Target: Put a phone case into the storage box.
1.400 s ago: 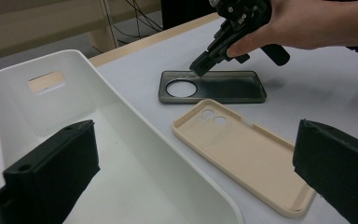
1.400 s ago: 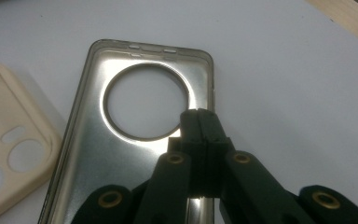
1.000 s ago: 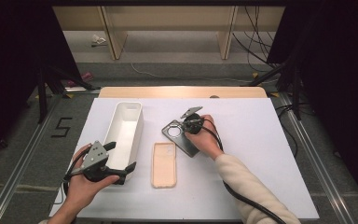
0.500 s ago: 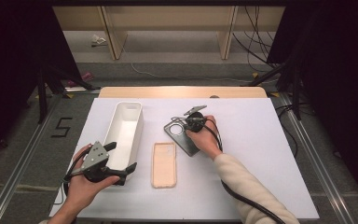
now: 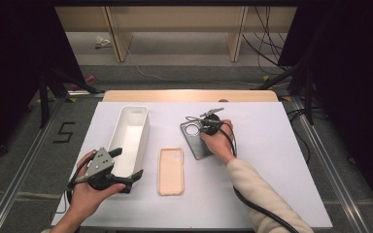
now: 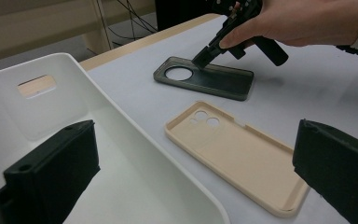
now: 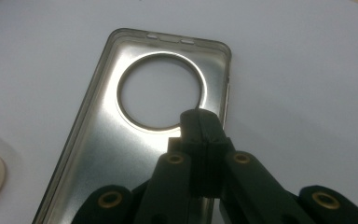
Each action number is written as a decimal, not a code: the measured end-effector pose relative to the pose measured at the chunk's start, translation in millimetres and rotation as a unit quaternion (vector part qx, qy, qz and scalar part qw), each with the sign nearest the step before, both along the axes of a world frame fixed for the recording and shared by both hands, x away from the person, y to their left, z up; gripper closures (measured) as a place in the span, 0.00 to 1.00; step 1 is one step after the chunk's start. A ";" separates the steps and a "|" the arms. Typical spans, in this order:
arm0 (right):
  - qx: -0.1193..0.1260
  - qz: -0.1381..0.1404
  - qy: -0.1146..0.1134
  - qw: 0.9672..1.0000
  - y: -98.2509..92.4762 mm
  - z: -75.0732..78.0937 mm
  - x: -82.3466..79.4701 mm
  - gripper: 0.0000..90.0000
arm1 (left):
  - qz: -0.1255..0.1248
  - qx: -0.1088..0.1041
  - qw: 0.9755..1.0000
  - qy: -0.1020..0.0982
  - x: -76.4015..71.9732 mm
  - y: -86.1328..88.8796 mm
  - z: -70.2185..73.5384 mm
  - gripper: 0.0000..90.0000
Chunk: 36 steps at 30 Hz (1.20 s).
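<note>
A dark translucent phone case [image 5: 196, 144] with a round camera hole lies inside-up on the white table. My right gripper [image 5: 206, 127] is shut, its joined tips [image 7: 200, 120] resting on the case's floor just beside the round hole; nothing sits between the jaws. In the left gripper view the right gripper [image 6: 200, 59] slants down onto the dark case [image 6: 223, 81]. A beige phone case [image 5: 171, 171] lies nearer, to the left of the dark one. My left gripper [image 5: 127, 163] is open over the near end of a white bin [image 5: 135, 121].
The long white bin [image 6: 121, 154] holds nothing and lies left of the beige case [image 6: 235, 151]. The white table top [image 5: 272, 160] has free room to the right. The right gripper's cable trails off the near edge.
The right gripper has shifted slightly over the dark case's top end, still shut. The left hand has stayed put.
</note>
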State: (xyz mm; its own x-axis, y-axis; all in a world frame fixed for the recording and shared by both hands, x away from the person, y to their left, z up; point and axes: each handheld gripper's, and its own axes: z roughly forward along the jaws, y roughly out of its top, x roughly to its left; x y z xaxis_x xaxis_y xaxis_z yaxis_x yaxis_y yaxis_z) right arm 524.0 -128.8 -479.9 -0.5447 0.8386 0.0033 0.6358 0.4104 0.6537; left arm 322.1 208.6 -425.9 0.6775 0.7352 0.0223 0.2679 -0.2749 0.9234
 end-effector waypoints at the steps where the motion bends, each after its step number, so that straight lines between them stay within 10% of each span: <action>1: 0.001 -0.003 0.002 1.000 -1.6 0.1 0.3 1.00 | 0.000 0.000 1.000 0.000 -0.1 0.0 0.1 0.00; 27: -0.005 -0.046 0.015 0.999 -27.9 3.2 -1.0 1.00 | -0.001 0.003 1.000 -0.002 -1.2 -0.5 0.8 0.00; 36: -0.004 -0.004 -0.005 1.000 -29.4 13.4 -3.9 0.87 | -0.002 0.003 1.000 -0.001 -0.8 -0.7 0.3 0.00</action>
State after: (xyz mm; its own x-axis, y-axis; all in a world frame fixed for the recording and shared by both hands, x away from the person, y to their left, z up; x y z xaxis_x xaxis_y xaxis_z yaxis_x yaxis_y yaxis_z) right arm 520.1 -158.2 -466.4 -0.5379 0.8430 -0.0081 0.6330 0.4103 0.6565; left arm 321.3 207.9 -425.5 0.6799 0.7327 0.0282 0.2645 -0.2810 0.9225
